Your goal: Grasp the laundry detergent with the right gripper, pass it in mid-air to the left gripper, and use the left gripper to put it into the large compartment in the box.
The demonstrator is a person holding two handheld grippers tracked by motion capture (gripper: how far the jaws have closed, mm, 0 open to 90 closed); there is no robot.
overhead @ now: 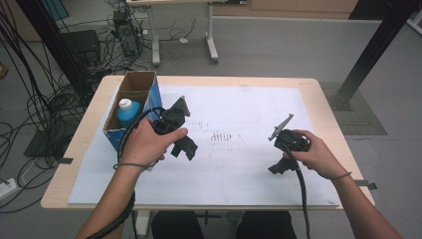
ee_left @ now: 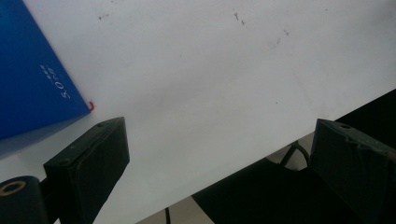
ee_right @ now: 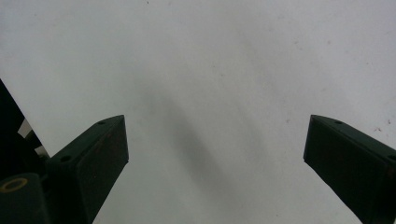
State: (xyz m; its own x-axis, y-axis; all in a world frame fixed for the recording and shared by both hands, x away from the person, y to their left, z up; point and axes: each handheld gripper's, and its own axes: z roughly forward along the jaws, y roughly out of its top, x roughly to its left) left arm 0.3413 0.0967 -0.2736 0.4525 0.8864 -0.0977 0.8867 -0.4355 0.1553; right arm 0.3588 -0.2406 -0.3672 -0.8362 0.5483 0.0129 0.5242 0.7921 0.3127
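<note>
An open blue cardboard box [overhead: 155, 97] stands at the table's left edge, with a blue bottle [overhead: 128, 112] with a white cap upright inside it. My left gripper [overhead: 184, 151] hovers just right of the box, its jaws pointing down and toward the near edge. In the left gripper view the left gripper [ee_left: 219, 128] is open and empty, and the box's blue side [ee_left: 32, 79] lies at the upper left. My right gripper [overhead: 276, 168] is held over the right part of the white sheet [overhead: 239, 109]. The right gripper [ee_right: 217, 121] is open above bare sheet [ee_right: 210, 60].
The white sheet covers most of the wooden table [overhead: 318, 89]. Its near edge [ee_left: 261, 156] runs under the left gripper, with dark space below. Cables and a computer [overhead: 124, 30] lie on the floor at the back left. A black frame post [overhead: 368, 55] stands at the right.
</note>
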